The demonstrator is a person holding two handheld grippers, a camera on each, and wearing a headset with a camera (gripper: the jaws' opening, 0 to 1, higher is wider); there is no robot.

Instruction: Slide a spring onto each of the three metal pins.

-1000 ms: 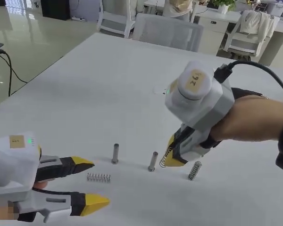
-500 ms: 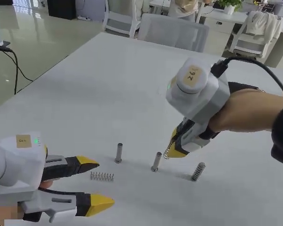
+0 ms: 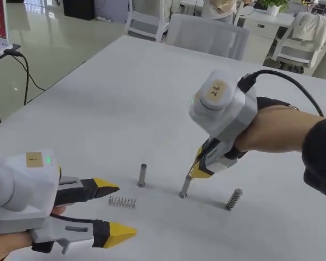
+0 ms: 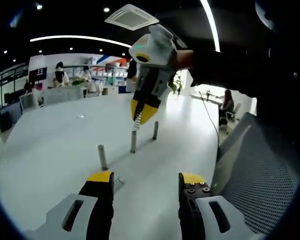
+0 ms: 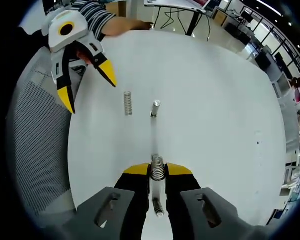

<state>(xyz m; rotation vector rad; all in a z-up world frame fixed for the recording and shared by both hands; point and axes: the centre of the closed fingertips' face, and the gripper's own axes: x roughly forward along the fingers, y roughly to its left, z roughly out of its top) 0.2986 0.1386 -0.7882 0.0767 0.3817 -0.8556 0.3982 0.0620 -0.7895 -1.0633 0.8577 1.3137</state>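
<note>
Three metal pins stand upright in a row on the white table [image 3: 98, 98]. Your right gripper [image 3: 200, 169], jaws closed on a spring [image 5: 159, 170], holds that spring at the top of the middle pin [image 3: 185, 186]; whether coil and pin tip touch cannot be told. At 3 o'clock of the middle pin in the head view, the right-hand pin [image 3: 238, 191] carries a fitted spring [image 3: 233, 200]. At 9 o'clock stands the bare left-hand pin [image 3: 143, 175], with a loose spring [image 3: 122, 202] lying flat at its 7 o'clock. Your left gripper [image 3: 125, 211] hovers near that loose spring, jaws apart and holding nothing.
</note>
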